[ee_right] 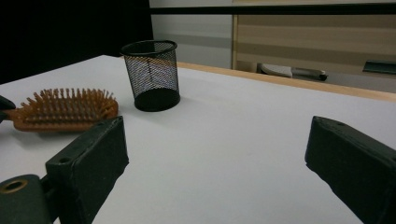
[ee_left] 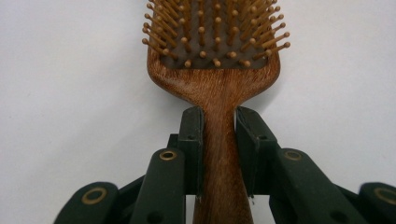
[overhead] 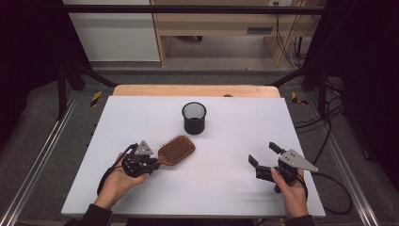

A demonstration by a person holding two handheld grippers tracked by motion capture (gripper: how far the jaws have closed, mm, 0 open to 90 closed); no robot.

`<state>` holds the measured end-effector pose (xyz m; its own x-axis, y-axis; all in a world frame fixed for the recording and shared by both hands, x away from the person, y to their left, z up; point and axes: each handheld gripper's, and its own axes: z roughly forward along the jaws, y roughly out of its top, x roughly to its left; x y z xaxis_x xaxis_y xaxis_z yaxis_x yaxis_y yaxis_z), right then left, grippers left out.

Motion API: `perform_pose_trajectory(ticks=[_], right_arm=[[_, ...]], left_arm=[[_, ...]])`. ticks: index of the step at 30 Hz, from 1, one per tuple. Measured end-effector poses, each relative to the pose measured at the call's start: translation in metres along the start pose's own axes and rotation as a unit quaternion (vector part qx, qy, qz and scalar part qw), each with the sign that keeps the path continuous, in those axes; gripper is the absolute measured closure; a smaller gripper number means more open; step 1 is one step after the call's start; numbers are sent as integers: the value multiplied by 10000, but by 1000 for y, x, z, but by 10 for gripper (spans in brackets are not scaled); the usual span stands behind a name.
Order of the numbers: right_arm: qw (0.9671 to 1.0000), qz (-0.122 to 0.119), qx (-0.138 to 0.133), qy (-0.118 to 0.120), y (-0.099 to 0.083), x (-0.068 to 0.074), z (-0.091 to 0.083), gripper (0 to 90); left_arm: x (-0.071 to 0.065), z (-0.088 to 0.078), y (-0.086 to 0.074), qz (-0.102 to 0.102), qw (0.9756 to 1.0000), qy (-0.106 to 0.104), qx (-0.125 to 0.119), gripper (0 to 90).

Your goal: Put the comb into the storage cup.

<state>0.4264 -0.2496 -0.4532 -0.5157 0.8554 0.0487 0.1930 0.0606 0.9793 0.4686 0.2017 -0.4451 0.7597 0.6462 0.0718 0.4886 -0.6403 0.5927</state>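
Observation:
A brown wooden hairbrush (overhead: 176, 149) with bristles facing up lies at the left of the white table (overhead: 235, 188). My left gripper (overhead: 149, 165) is shut on its handle (ee_left: 219, 154), one black jaw pressed against each side just below the brush head (ee_left: 215, 42). My right gripper (overhead: 264, 154) stands open at the right side of the table, held in a hand, with nothing between its wide-apart jaws. From the right gripper view the hairbrush (ee_right: 63, 109) shows at the left, and the right gripper (ee_right: 215, 154) has bare table between its jaws.
A black mesh cup (overhead: 194, 117) stands upright near the middle back of the table, beyond the brush; it also shows as the mesh cup (ee_right: 152, 74) in the right gripper view. A wooden edge (overhead: 195, 90) runs along the table's far side.

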Motion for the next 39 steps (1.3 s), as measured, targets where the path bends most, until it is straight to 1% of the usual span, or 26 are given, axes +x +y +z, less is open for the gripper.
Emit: perform_pose_trajectory(ticks=[1, 2, 5, 7, 13, 18, 23, 29, 35, 36, 37, 39], right_arm=[[10000, 13, 16, 5, 0, 1, 1, 58], [10000, -3, 35, 11, 0, 1, 1, 59], [10000, -48, 22, 30, 0, 2, 1, 58], [10000, -18, 19, 37, 0, 1, 1, 58], [10000, -35, 7, 40, 0, 2, 1, 58], [10000, -15, 21, 24, 0, 1, 1, 59], [10000, -19, 20, 31, 0, 1, 1, 59], [10000, -16, 16, 33, 0, 1, 1, 59], [10000, -22, 21, 39, 0, 1, 1, 59], [10000, -20, 18, 39, 0, 1, 1, 59], [10000, -16, 16, 40, 0, 1, 1, 58], [10000, -21, 22, 45, 0, 1, 1, 59]], left_arm=[[2, 3, 0, -85, 9999, -83, -35, 730], [4, 5, -1, -143, 9997, -179, 24, 730], [1, 7, -3, -86, 9998, -115, 103, 730], [0, 6, -1, -55, 9998, -91, 155, 729], [3, 6, 0, -56, 9996, -148, 253, 729], [0, 11, -1, 47, 9986, -184, 492, 727], [0, 12, 1, 74, 9981, -190, 589, 726], [-1, 14, 5, 153, 9966, -149, 800, 725], [1, 16, 9, 163, 9951, -208, 953, 718], [1, 16, 10, 153, 9951, -224, 950, 713], [1, 16, 11, 193, 9945, -240, 998, 711], [2, 17, 12, 195, 9943, -258, 1015, 705]])
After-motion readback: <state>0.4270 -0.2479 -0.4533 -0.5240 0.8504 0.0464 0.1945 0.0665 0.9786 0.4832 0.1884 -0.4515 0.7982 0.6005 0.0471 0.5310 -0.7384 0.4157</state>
